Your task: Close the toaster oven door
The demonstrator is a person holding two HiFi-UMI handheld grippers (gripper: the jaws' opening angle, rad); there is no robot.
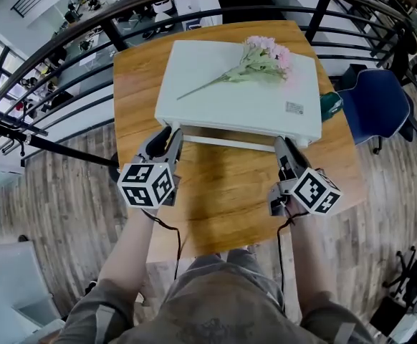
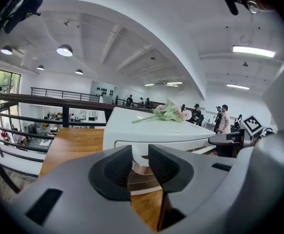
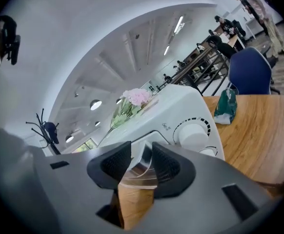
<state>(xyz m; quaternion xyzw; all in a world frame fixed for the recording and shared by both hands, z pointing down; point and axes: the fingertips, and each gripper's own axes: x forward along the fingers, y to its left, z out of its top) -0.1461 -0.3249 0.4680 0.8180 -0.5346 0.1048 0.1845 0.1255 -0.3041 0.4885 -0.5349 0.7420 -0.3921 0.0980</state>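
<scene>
A white toaster oven (image 1: 237, 84) stands on the wooden table (image 1: 223, 192), its front towards me. Its white door handle (image 1: 230, 143) runs along the front, close under the top edge; I cannot tell whether the door is fully closed. My left gripper (image 1: 171, 140) is at the handle's left end. My right gripper (image 1: 281, 149) is at its right end. In the left gripper view the jaws (image 2: 139, 167) stand slightly apart, with the oven front (image 2: 152, 140) beyond them. In the right gripper view the jaws (image 3: 142, 162) are parted, and the door's shiny edge (image 3: 143, 165) shows in the gap without being pressed.
A pink flower bunch (image 1: 266, 59) lies on top of the oven. A green bag (image 1: 330, 106) sits at the table's right edge beside a blue chair (image 1: 380, 106). A black railing (image 1: 65, 56) runs behind the table. White control knobs (image 3: 193, 130) are on the oven's right side.
</scene>
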